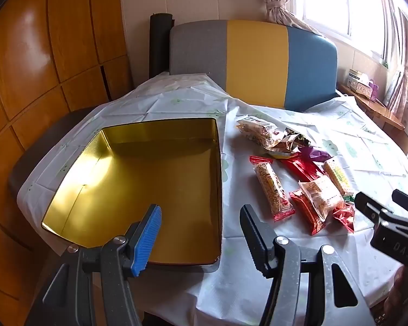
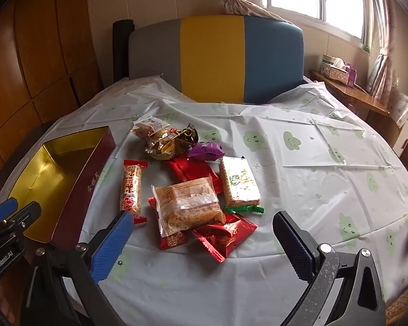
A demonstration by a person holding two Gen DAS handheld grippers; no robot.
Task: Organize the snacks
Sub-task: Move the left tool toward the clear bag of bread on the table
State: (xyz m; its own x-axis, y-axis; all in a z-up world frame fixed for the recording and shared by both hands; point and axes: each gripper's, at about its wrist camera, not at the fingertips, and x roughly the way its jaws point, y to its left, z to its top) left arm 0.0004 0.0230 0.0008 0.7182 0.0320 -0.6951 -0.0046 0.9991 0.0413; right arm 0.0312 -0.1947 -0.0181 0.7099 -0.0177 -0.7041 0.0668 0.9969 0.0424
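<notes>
An empty tin box (image 1: 138,179) with a gold inside and dark red outer walls (image 2: 76,190) sits on the table's left. A pile of wrapped snacks lies to its right: a clear-wrapped pastry (image 2: 187,206), a long red-ended cereal bar (image 2: 132,190), a green-ended rice bar (image 2: 239,184), red packets (image 2: 223,236), a purple packet (image 2: 205,150). The pastry (image 1: 322,195) and the cereal bar (image 1: 272,190) also show in the left wrist view. My left gripper (image 1: 201,225) is open and empty over the box's near right corner. My right gripper (image 2: 201,231) is open and empty just in front of the pile.
The table has a white cloth with green cloud prints (image 2: 312,179). A chair back in grey, yellow and blue (image 2: 215,59) stands behind the table. A wooden wardrobe (image 1: 40,68) fills the left. A side shelf with a tissue box (image 2: 337,68) is at the right.
</notes>
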